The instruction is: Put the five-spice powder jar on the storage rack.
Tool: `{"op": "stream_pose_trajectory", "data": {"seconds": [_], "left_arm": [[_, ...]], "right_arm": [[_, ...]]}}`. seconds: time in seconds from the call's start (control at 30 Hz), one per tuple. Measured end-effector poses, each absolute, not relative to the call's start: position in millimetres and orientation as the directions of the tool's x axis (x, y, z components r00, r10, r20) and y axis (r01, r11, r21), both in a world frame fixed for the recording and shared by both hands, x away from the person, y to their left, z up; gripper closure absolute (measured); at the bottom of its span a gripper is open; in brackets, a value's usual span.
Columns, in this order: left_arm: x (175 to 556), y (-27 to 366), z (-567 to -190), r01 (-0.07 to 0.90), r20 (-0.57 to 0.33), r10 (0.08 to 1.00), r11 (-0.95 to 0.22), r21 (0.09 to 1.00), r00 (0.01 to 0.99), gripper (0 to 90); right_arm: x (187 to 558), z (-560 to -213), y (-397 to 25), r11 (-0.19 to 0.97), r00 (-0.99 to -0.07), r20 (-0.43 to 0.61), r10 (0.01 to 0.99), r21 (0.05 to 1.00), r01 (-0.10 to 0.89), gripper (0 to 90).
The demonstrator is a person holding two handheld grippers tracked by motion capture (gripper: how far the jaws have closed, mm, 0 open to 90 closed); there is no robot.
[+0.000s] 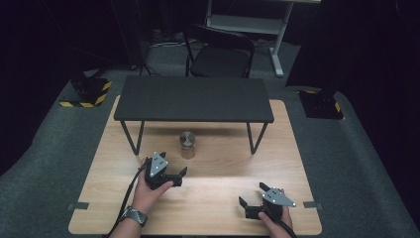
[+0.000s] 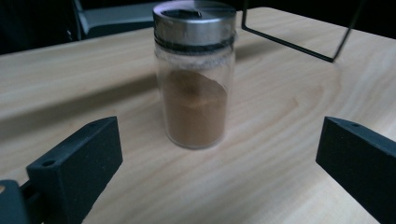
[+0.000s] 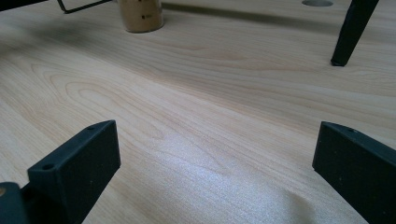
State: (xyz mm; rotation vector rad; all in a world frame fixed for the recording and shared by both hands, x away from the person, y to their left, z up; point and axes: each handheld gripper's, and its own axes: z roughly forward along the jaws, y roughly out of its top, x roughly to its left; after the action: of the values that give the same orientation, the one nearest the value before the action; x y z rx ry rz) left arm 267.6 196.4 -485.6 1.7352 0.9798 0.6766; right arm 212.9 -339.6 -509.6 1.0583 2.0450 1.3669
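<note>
Glass spice jar (image 2: 194, 79) with metal lid, brown powder inside, stands upright on the wooden bench (image 1: 223, 178), just in front of the black shelf (image 1: 193, 99) that stands on the bench. Left hand-held gripper (image 1: 172, 174) sits near the jar, jaws wide, jar ahead between them but untouched. Right hand-held gripper (image 1: 251, 196) rests well apart near the front edge, jaws wide, empty. Black chair (image 1: 220, 52) stands behind the bench.

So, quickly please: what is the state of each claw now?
Left claw: open, empty, facing the spice jar without touching it.
Right claw: open, empty, over bare table.
</note>
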Motion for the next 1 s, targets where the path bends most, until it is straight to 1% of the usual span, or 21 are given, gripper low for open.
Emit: {"op": "stream_pose_trajectory", "data": {"seconds": [0.07,0.1,0.37,0.5,0.6,0.67,0.77,0.83,0.9,1.0], "left_arm": [[271,194,-489,0.293,0.000,0.856,-0.177,0.939,0.517,0.5],[277,188,-490,0.304,-0.006,0.860,-0.174,0.937,0.510,0.6],[294,176,-493,0.313,-0.022,0.865,-0.158,0.936,0.501,0.6],[306,173,-496,0.335,-0.067,0.874,-0.113,0.935,0.481,0.8],[312,169,-499,0.332,-0.075,0.880,-0.097,0.938,0.469,1.6],[316,168,-502,0.328,-0.088,0.884,-0.076,0.942,0.459,7.2],[323,166,-506,0.342,-0.126,0.891,-0.035,0.939,0.437,9.2],[326,164,-510,0.347,-0.137,0.893,-0.023,0.937,0.429,13.2],[327,161,-514,0.343,-0.139,0.894,-0.018,0.939,0.427,14.7],[328,158,-519,0.334,-0.133,0.893,-0.021,0.942,0.430,20.5]], "right_arm": [[213,-510,-339,0.211,-0.598,0.038,0.801,0.916,0.341,0.7],[212,-510,-339,0.210,-0.596,0.037,0.802,0.916,0.341,0.7],[213,-510,-341,0.201,-0.597,0.048,0.801,0.917,0.344,0.7],[212,-511,-341,0.198,-0.597,0.049,0.800,0.919,0.341,0.7],[212,-512,-342,0.191,-0.596,0.053,0.802,0.921,0.339,0.7],[212,-512,-342,0.190,-0.597,0.054,0.800,0.922,0.338,0.7],[212,-512,-343,0.186,-0.596,0.059,0.801,0.921,0.341,0.7],[212,-512,-343,0.181,-0.594,0.063,0.802,0.922,0.343,0.7],[212,-513,-343,0.179,-0.595,0.064,0.801,0.923,0.340,0.7],[212,-513,-343,0.176,-0.593,0.066,0.803,0.924,0.341,0.7]]}}
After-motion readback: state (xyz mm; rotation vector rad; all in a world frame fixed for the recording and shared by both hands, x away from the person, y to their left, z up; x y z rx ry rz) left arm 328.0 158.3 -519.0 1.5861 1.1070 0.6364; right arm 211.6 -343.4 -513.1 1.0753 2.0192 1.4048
